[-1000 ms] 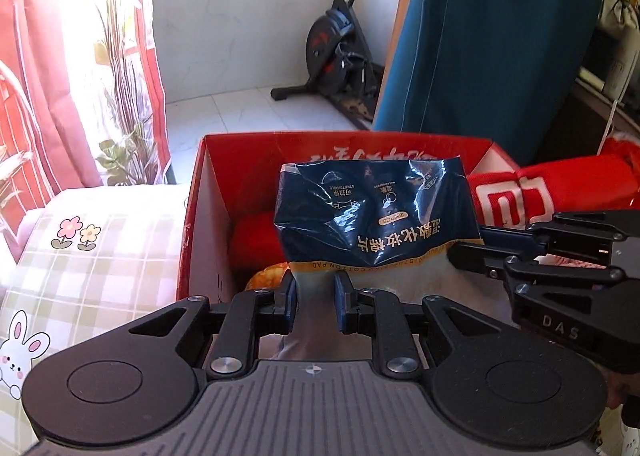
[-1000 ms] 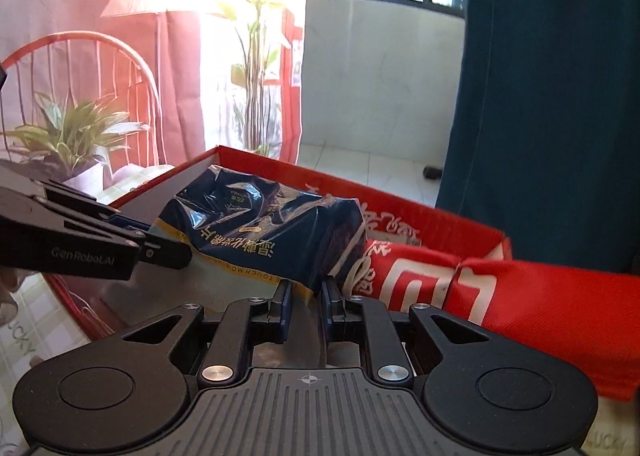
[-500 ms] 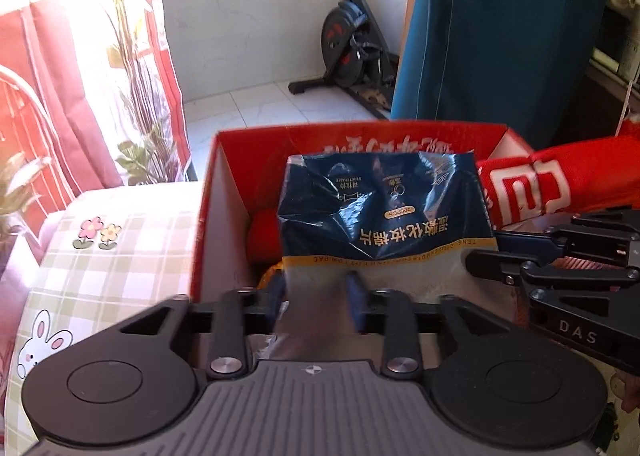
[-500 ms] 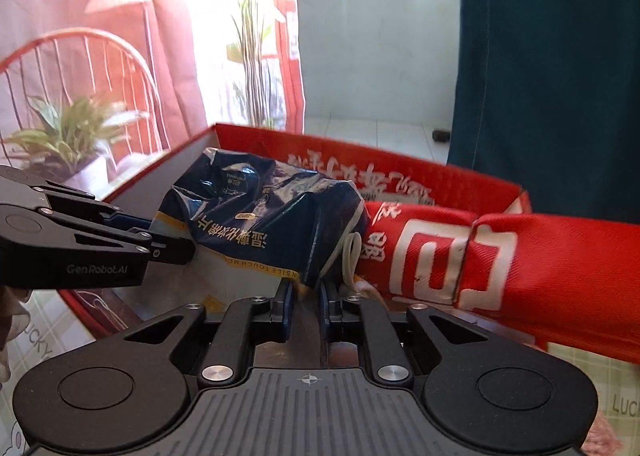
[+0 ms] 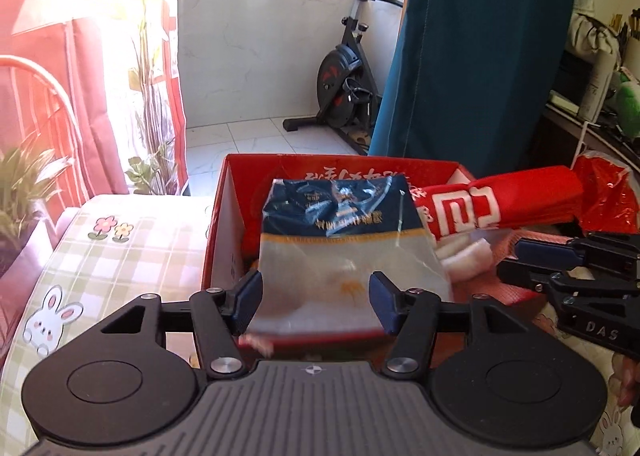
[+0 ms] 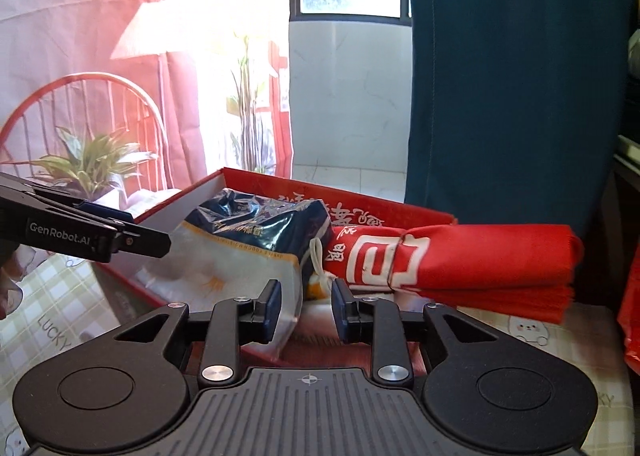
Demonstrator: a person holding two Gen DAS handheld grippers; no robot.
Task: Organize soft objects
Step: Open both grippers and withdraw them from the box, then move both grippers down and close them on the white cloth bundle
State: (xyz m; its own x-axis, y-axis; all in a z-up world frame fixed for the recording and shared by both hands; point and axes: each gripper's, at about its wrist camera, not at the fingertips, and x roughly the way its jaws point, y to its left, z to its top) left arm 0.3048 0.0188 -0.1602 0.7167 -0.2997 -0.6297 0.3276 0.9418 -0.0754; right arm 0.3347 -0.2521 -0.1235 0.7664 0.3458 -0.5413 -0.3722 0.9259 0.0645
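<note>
A blue-and-clear plastic pack (image 5: pixel 340 240) lies tilted in the red cardboard box (image 5: pixel 224 224), its clear end over the near rim. My left gripper (image 5: pixel 316 300) is opening, with its fingers on either side of that clear end and the pads off it. My right gripper (image 6: pixel 306 296) is also opening. The pack (image 6: pixel 248 240) has a clear corner beside this gripper's left finger, and the other finger stands free of it. A rolled red cloth bag (image 6: pixel 460 256) rests on the box's right side. Each view shows the other gripper: the right one (image 5: pixel 516 256) and the left one (image 6: pixel 160 244).
The box (image 6: pixel 400 212) stands on a checked tablecloth with bunnies (image 5: pixel 112 256). A small white and orange pouch (image 6: pixel 318 280) lies inside the box. A red plastic bag (image 5: pixel 608 192) lies at the right. A potted plant (image 6: pixel 92 160), a teal curtain (image 5: pixel 480 56) and an exercise bike (image 5: pixel 344 88) stand beyond.
Both grippers were shut on the pack's near edge; now both have spread and drawn back. The pack has settled lower and flatter into the box.
</note>
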